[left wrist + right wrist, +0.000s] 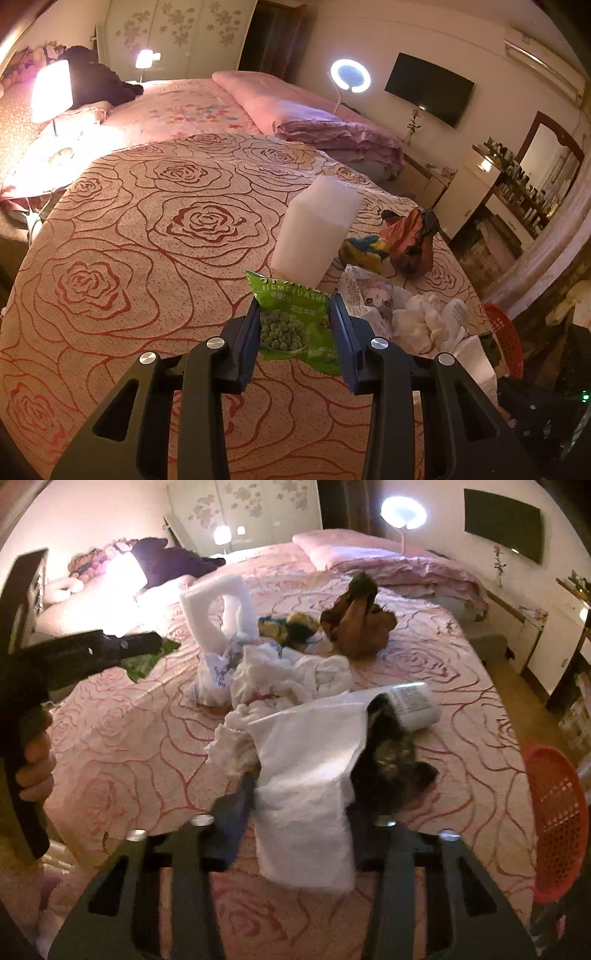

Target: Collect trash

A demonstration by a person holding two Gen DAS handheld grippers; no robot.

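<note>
Here, left tool (293,325) clamps green snack packet (291,325), right tool (299,812) pinches white paper (303,775).

A rose-patterned bedspread (129,229) fills the middle of the left wrist view. Upper left glows a table lamp (51,90); upper right hang a ring light (350,75) and a dark wall screen (429,88), probably a television.

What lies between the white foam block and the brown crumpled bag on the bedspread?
A blue-and-yellow crumpled wrapper lies between the foam block and the brown bag, clearest in the left wrist view.
</note>
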